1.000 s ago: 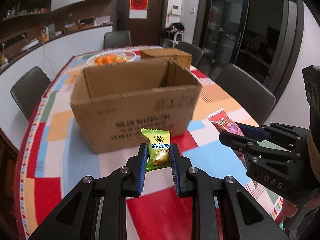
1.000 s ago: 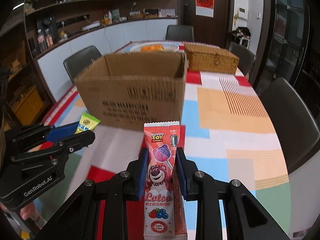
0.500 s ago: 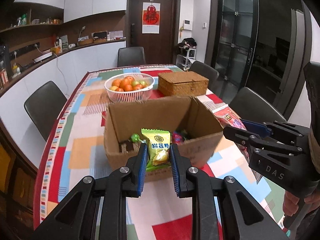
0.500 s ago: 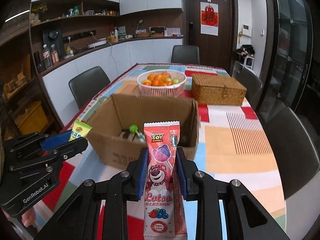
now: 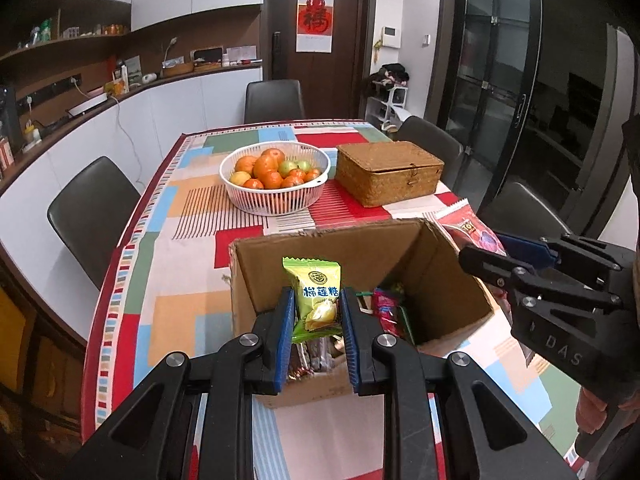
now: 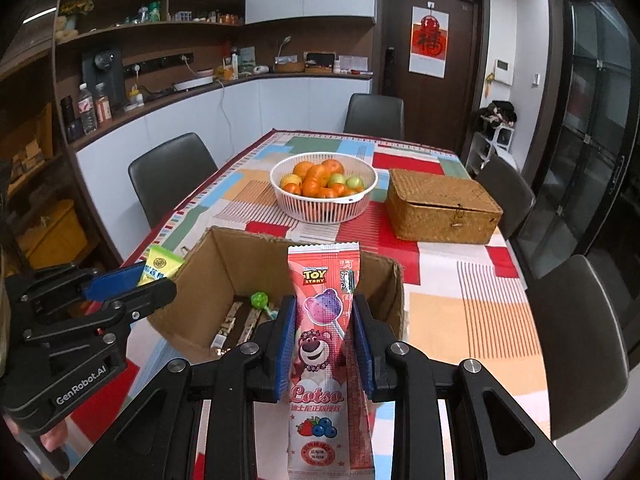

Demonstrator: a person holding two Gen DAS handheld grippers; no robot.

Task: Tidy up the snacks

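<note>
The left gripper point(image 5: 316, 312) has its blue pads pressed against both sides of a green candy packet point(image 5: 314, 294), which stands upright between them with its yellow-and-white label facing the camera. The right gripper point(image 6: 324, 328) is likewise clamped, its pads squeezing a long pink Lotso lollipop packet point(image 6: 322, 344) that runs from above the fingertips back down between the arms. Both packets hang over the open cardboard box point(image 5: 440, 280) — the green one over its near left part, the pink one over its near wall as the right wrist view has it. Inside the box lie other snacks: a red wrapper point(image 5: 386, 310) and dark brown bars point(image 5: 310, 356) in the left view, a green lollipop point(image 6: 259, 300) and pale sticks in the right. The box stands on a table under a patchwork tablecloth point(image 5: 180, 304) of red, blue, orange and green. Beyond it sit a white basket of oranges point(image 5: 275, 178) and, just beside that, a closed wicker box point(image 5: 390, 172). Dark chairs point(image 5: 94, 208) ring the table, and a brown door with a red hanging — well back — closes the room.
</note>
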